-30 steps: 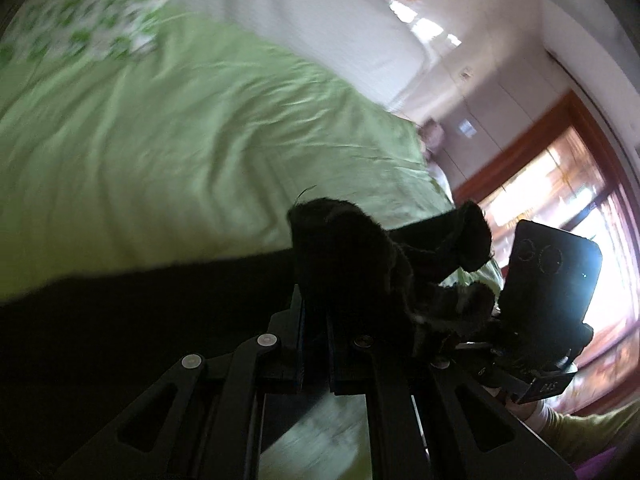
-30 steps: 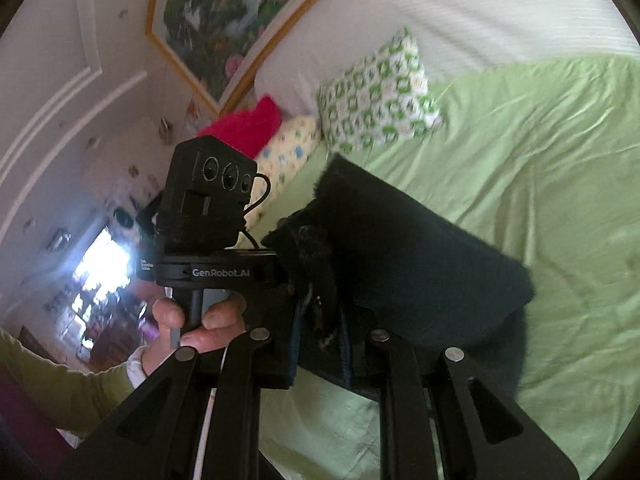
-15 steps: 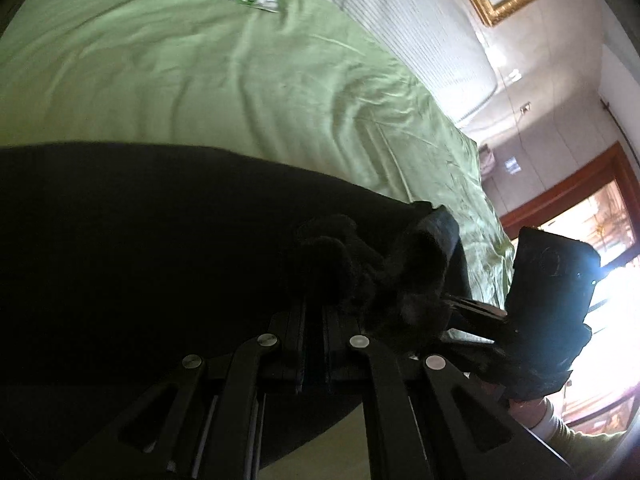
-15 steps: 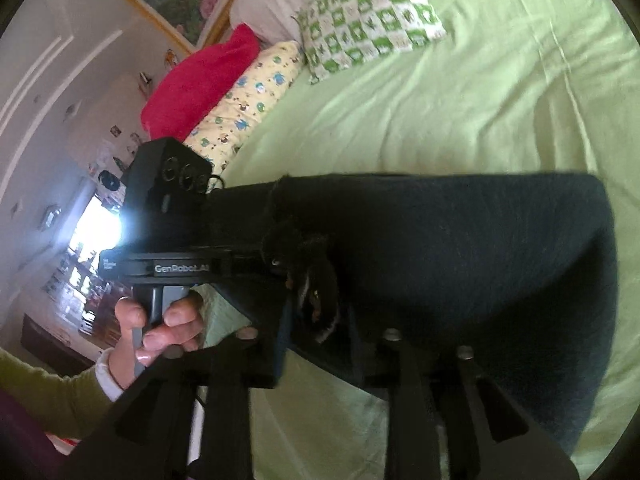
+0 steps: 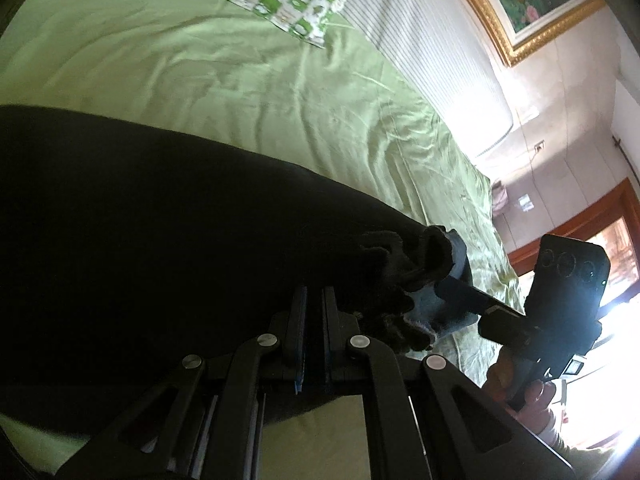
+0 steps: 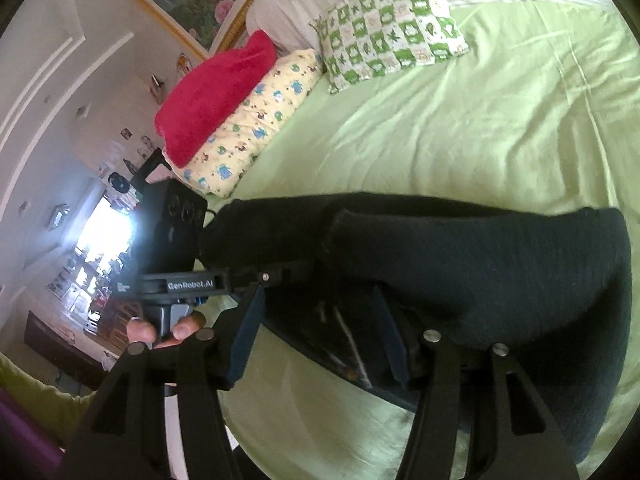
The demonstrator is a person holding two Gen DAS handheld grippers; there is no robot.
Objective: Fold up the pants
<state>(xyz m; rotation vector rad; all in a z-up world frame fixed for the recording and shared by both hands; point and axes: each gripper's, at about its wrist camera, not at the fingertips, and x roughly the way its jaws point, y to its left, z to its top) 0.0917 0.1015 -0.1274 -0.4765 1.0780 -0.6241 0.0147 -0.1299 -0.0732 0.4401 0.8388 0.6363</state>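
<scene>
Black pants [image 6: 480, 272] lie folded over on the green bed sheet [image 6: 460, 140], a thick doubled layer with its near edge toward me. My right gripper [image 6: 318, 292] is at that edge. Its jaws are opening, and the edge lies loosely between the blue pads [image 6: 244, 340] without being pressed. My left gripper [image 5: 314, 292] is shut on the pants [image 5: 160, 240] at their near edge, with a bunched corner of fabric [image 5: 400, 264] just to its right. In the left wrist view, a finger of the right gripper [image 5: 460, 292] rests against that bunch.
A green-and-white checked pillow [image 6: 392, 28], a yellow printed pillow [image 6: 256, 120] and a red blanket [image 6: 216, 92] lie at the head of the bed. A hand [image 6: 168, 328] holds the left gripper's handle. The sheet's near edge runs under both grippers.
Both grippers came down and laid the lifted pants over onto the bed. The right jaws spread apart and let go of the bunched fabric. The left jaws stayed together.
</scene>
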